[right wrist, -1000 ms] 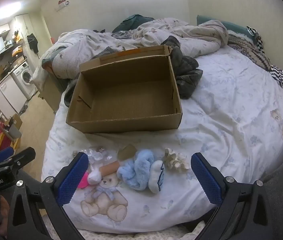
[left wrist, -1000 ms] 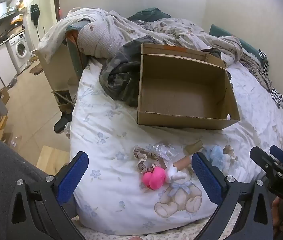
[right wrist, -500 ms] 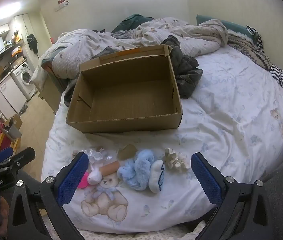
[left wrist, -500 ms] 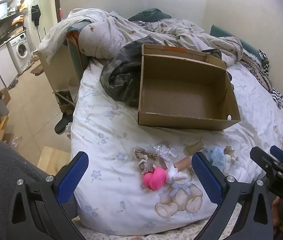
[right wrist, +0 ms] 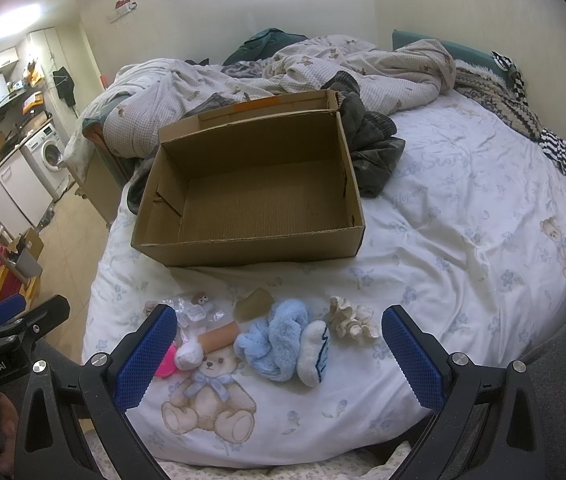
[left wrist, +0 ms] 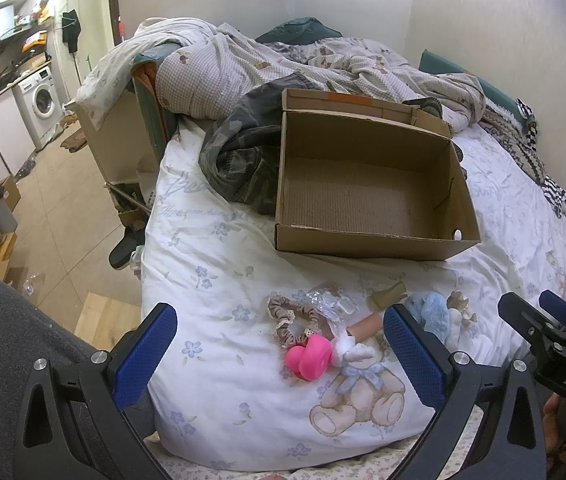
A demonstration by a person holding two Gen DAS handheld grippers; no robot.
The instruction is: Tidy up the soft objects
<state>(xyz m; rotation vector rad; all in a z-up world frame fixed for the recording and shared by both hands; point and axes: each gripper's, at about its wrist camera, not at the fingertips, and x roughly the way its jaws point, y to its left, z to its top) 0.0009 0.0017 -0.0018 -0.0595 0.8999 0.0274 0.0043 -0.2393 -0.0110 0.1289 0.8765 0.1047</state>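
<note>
An empty open cardboard box [left wrist: 367, 196] [right wrist: 255, 200] sits on the bed. In front of it lie small soft items: a beige scrunchie [left wrist: 293, 318], a pink plush piece [left wrist: 310, 358], a clear plastic bag [left wrist: 333, 304], a tan roll with a white end [right wrist: 219, 338], a blue fluffy plush [right wrist: 283, 344] and a cream scrunchie [right wrist: 351, 322]. My left gripper [left wrist: 279, 356] is open and empty, hovering above the pink piece and beige scrunchie. My right gripper [right wrist: 279, 356] is open and empty, above the blue plush.
A rumpled duvet [right wrist: 283, 68] and dark camouflage clothing [left wrist: 243, 160] lie behind and beside the box. Striped and knitted textiles [right wrist: 555, 148] lie at the right by the wall. The floor [left wrist: 51, 220] drops off left of the bed.
Both views shift only slightly. The objects and box have not moved, and both grippers stay open.
</note>
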